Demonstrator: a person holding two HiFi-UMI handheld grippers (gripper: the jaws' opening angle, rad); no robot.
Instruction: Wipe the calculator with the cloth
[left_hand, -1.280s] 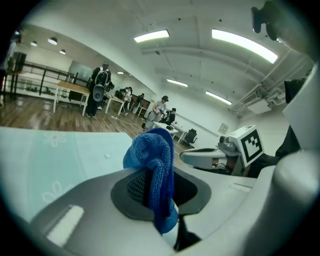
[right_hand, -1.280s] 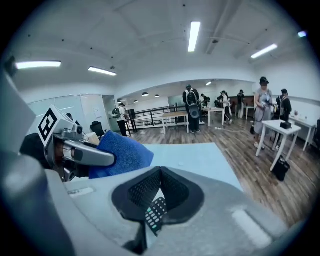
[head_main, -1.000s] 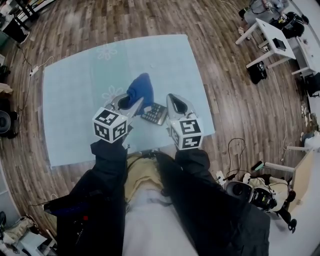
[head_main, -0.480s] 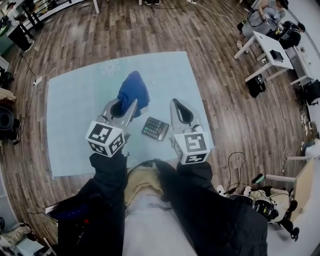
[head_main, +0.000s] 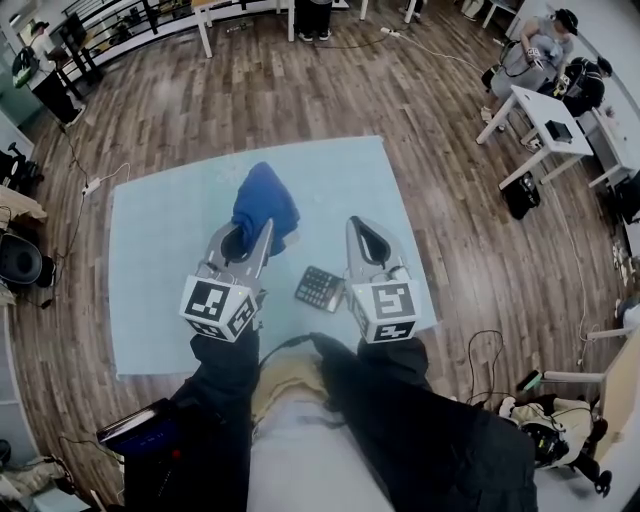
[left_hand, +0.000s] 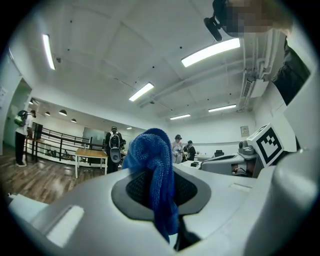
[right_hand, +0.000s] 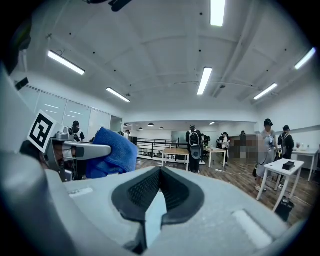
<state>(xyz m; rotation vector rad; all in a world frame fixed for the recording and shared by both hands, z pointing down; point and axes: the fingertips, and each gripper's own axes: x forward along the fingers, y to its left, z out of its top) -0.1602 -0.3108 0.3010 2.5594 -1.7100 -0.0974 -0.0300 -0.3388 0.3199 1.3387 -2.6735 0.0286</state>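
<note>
In the head view, the person holds both grippers over a light-blue surface that stands on a wooden floor. The left gripper has a blue cloth at its tip, and the cloth bunches up and out ahead of the fingers. The right gripper is level with it, a little apart, and carries nothing. The calculator lies flat on the surface near its front edge, below and between the two grippers, close beside the right one and touched by neither. In the left gripper view, the left gripper has its fingers closed on the cloth, which runs down between the dark pads and swells into a bundle above them. In the right gripper view, the right gripper has its fingers brought together at the tips with nothing between them. The cloth shows off to the left there, held by the left gripper.
</note>
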